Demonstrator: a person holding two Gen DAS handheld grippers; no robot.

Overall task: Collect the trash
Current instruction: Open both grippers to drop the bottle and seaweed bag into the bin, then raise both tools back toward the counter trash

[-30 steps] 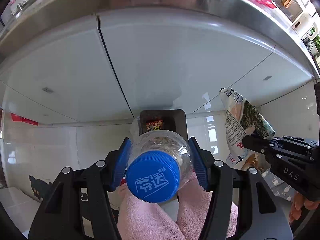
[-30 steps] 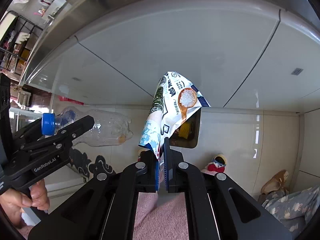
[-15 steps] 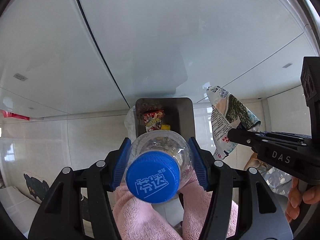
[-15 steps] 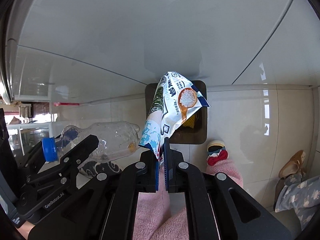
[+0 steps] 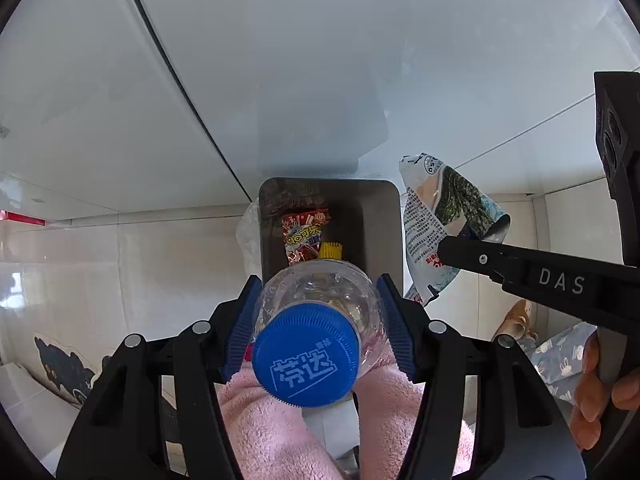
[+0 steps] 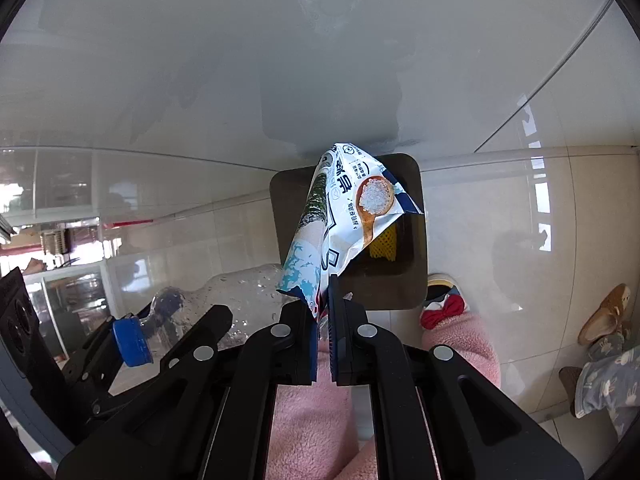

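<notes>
My left gripper is shut on a clear plastic bottle with a blue cap, held above the near edge of a dark square trash bin. The bin holds a red snack wrapper and a yellow piece. My right gripper is shut on a white and blue salt bag, which hangs over the bin. The bag also shows in the left wrist view, and the bottle shows in the right wrist view.
White cabinet doors rise behind the bin on a glossy tiled floor. Pink slippers stand just below the grippers. A brown slipper lies at the right. A dark cat-shaped mat lies at the left.
Both grippers have tilted down and moved toward the bin, which now looks larger and nearer. The counter edge has left the view. Both still hold their items.
</notes>
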